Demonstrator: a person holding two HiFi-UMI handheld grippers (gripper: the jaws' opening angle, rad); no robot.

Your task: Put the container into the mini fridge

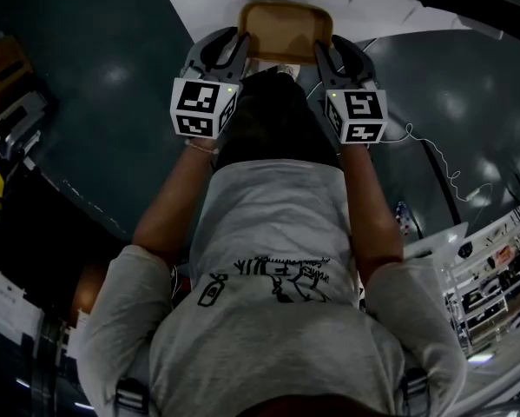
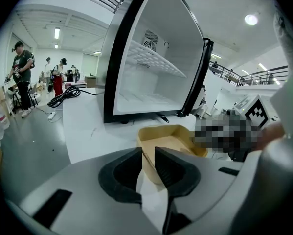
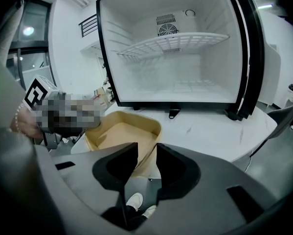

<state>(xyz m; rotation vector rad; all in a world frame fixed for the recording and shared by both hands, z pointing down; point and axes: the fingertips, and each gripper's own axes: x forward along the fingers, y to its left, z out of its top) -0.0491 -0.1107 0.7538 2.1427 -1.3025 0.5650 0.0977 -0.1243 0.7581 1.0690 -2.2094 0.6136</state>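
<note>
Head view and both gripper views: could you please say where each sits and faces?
Head view: on the person's head, looking steeply down at torso, arms, left gripper, right gripper, container.
Left gripper view: rides that gripper, facing the open mini fridge; own jaws clamp the container's rim.
Right gripper view: likewise, from the other side.
Shared: all show the container.

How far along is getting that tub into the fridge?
Done: mini fridge open, container picked up. In hand: left gripper and right gripper each clamp a side wall, holding it just before the opening. Still to do: set it inside, release.
</note>
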